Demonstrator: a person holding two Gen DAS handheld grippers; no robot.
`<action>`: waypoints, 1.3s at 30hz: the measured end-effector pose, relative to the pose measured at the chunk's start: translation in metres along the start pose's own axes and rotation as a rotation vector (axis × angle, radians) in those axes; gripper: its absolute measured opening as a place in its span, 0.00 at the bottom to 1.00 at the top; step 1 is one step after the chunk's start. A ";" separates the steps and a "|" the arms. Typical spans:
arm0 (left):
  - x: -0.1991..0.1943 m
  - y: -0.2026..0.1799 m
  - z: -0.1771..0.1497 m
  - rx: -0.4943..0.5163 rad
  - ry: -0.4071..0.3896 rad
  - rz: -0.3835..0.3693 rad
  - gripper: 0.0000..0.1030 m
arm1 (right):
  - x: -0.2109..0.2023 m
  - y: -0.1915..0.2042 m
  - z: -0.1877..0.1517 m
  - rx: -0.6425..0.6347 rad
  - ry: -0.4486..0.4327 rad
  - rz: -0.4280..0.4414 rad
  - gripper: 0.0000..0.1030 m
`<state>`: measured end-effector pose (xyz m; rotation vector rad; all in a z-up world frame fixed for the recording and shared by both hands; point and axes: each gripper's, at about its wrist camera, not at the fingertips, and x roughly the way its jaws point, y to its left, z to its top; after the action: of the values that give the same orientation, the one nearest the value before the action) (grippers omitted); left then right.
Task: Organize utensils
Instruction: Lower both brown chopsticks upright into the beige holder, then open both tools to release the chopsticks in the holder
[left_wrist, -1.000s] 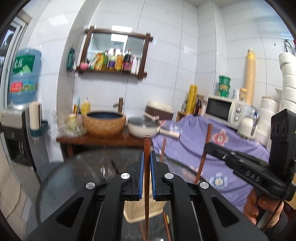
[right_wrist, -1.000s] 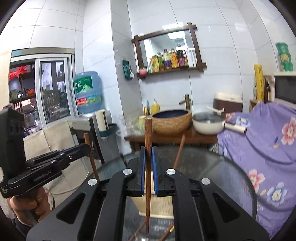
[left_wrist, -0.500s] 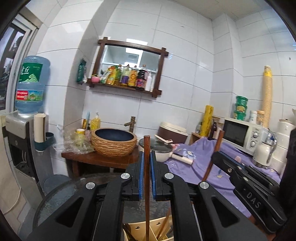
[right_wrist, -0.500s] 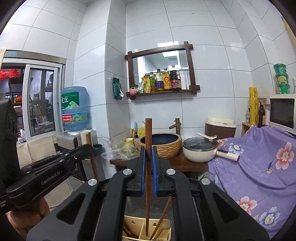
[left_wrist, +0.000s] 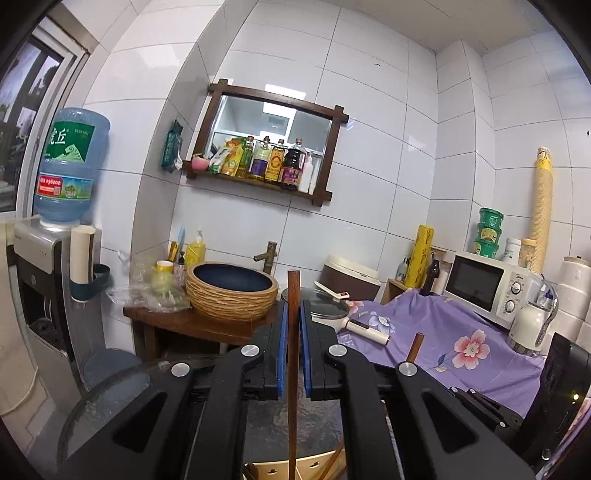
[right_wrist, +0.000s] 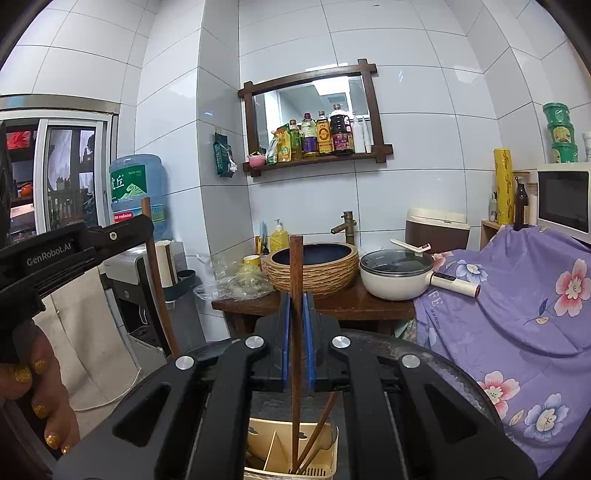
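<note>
My left gripper (left_wrist: 293, 314) is shut on a dark wooden chopstick (left_wrist: 293, 291) that stands upright between its blue pads. My right gripper (right_wrist: 296, 306) is shut on a second wooden chopstick (right_wrist: 295, 258), also upright. Its lower end reaches into a beige divided utensil holder (right_wrist: 273, 448) on the round glass table (right_wrist: 443, 369), where another chopstick (right_wrist: 321, 428) leans. The holder's rim (left_wrist: 269, 470) shows under the left gripper too. The left gripper (right_wrist: 142, 227) with its chopstick (right_wrist: 157, 280) appears at the left of the right wrist view. In the left wrist view, the right gripper's chopstick tip (left_wrist: 415, 347) pokes up.
Behind the table stands a wooden stand with a woven basin (right_wrist: 312, 269), a faucet and a white pot (right_wrist: 397, 273). A purple flowered cloth (right_wrist: 517, 295) covers the right side, with a microwave (left_wrist: 484, 284) beyond. A water dispenser (left_wrist: 40, 280) stands at left.
Both grippers rose with their chopsticks, so the views tilted up toward the wall. The holder slid to the bottom edge of both views. The right gripper sank lower in the left wrist view.
</note>
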<state>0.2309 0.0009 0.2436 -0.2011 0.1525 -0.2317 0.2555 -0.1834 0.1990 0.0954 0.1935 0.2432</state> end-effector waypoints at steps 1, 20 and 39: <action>0.002 0.000 -0.003 0.001 0.005 0.003 0.06 | 0.001 0.000 -0.003 0.001 0.006 0.000 0.07; 0.037 0.018 -0.105 0.014 0.178 0.042 0.06 | 0.016 -0.007 -0.070 0.014 0.092 -0.013 0.07; 0.014 0.027 -0.122 0.048 0.220 0.013 0.70 | -0.014 -0.013 -0.085 0.014 0.063 -0.029 0.59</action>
<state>0.2286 0.0013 0.1179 -0.1266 0.3664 -0.2437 0.2283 -0.1931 0.1169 0.0983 0.2590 0.2157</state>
